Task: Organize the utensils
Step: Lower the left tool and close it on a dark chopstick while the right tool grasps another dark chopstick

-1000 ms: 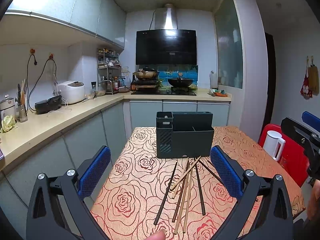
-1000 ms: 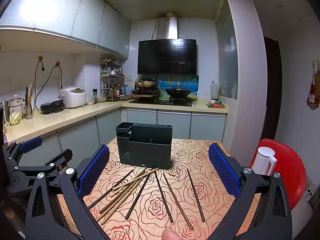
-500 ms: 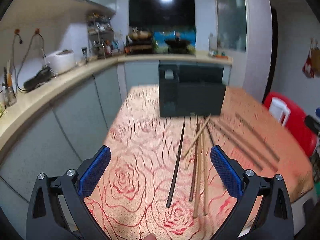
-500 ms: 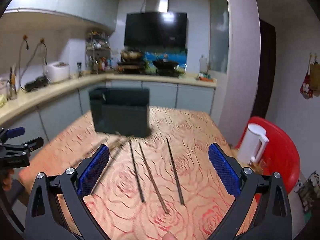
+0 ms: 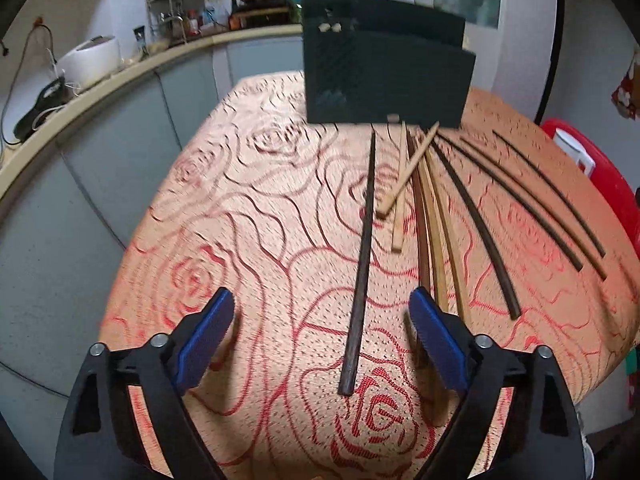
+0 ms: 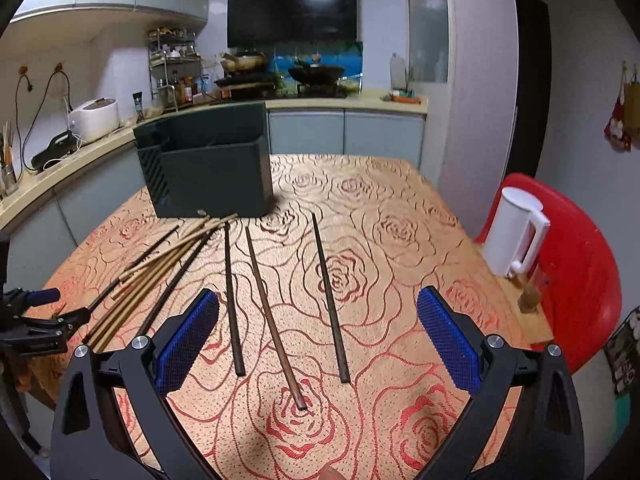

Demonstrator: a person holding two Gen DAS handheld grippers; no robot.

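- While the left gripper (image 5: 320,340) hangs tilted down over the near edge of the table (image 5: 240,240), its blue pads (image 5: 204,340) stand apart and grasp nothing; the jaws have just been closing a little, with the near end of one dark chopstick (image 5: 362,264) lying on the cloth between them, untouched.
- The right gripper (image 6: 318,338) is released too, its blue pads (image 6: 448,340) wide apart above the cloth and pressing on nothing.
- Between the right gripper's fingers lie the near ends of three dark chopsticks (image 6: 272,316), spread apart from each other and pointing away toward the holder.
- To their left is a loose bundle of light wooden chopsticks (image 6: 160,272), crossing one another, with further dark ones mixed in.
- In the right wrist view the left gripper shows at the left edge, close to the near end of that bundle.
- The dark utensil holder (image 6: 208,168) stands upright on the table, just past the far tips of the chopsticks.
- The table wears an orange cloth with a rose pattern.
- A white kettle (image 6: 516,236) stands at the table's right side, in front of a red chair (image 6: 580,264).
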